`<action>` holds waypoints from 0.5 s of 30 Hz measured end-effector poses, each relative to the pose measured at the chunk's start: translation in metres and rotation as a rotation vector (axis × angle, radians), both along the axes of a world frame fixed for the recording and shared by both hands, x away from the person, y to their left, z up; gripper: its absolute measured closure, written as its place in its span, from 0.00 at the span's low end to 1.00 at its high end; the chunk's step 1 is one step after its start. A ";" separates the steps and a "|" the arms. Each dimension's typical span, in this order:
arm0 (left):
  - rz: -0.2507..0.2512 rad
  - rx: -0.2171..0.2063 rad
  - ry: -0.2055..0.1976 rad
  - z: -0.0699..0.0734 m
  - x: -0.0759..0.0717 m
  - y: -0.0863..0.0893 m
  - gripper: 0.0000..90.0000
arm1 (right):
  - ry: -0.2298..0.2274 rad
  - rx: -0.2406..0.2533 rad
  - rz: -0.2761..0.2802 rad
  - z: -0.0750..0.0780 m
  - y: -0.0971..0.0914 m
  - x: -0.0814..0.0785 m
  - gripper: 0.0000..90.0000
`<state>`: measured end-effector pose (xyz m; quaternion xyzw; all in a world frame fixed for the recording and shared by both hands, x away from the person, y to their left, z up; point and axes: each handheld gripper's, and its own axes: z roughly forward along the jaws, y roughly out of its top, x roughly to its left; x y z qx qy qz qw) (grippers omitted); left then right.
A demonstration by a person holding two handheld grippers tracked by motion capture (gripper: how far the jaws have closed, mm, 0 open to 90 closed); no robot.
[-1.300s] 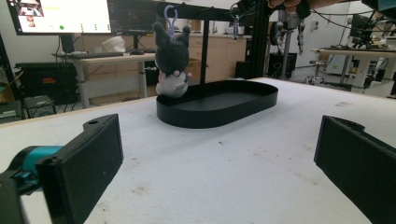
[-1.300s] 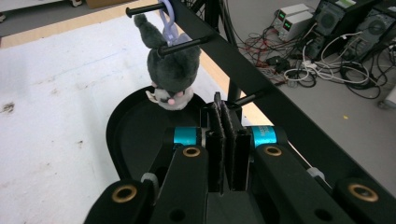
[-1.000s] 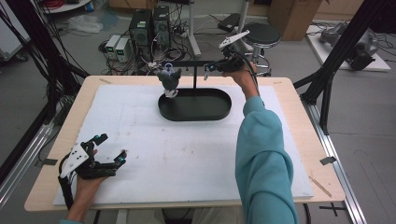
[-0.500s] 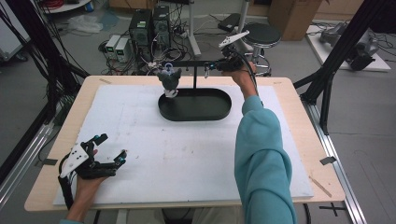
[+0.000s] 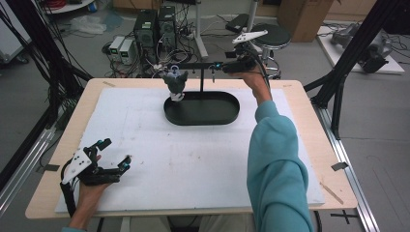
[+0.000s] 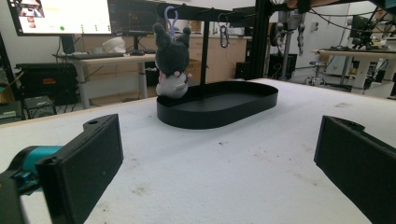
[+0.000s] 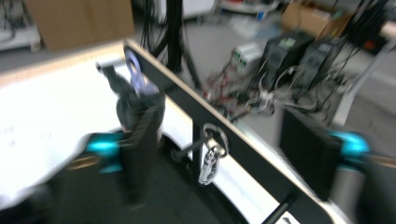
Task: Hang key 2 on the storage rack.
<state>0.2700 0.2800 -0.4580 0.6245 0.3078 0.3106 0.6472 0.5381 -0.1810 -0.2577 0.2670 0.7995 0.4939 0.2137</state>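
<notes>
A small silvery metal carabiner hangs from the flat black crossbar at frame centre, between the right gripper's jaws, which have just been opening and stand apart. A fuzzy dark plush dangles above the glossy oval tray. At lower left, the left gripper rests wide open on the white foam.

A flat white foam board is laid over a pale wooden tabletop. On the grey floor beyond the far edge, two black computer towers are stood side by side, with tangled cables beside them. A round black stool is seen further right (near a brown cardboard box). A lit monitor is seen in the left gripper view.
</notes>
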 end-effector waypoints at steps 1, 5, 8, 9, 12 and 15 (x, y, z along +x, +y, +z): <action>0.000 -0.001 0.000 0.000 0.000 0.000 0.02 | -0.031 0.013 -0.006 0.003 -0.003 -0.006 0.14; 0.000 -0.002 0.001 0.000 0.000 0.000 0.02 | -0.044 0.111 0.019 0.012 -0.024 -0.032 0.01; 0.000 -0.002 0.003 0.000 0.000 0.000 0.02 | -0.079 0.126 0.019 0.016 -0.042 -0.054 0.01; 0.000 -0.005 0.002 0.000 0.000 0.000 0.02 | -0.082 0.126 0.023 0.017 -0.048 -0.062 0.01; 0.001 -0.005 0.004 0.000 0.000 0.001 0.02 | -0.097 0.156 0.029 0.017 -0.065 -0.088 0.01; 0.001 -0.006 0.000 0.000 0.000 0.000 0.02 | -0.142 0.152 0.037 0.011 -0.078 -0.114 0.01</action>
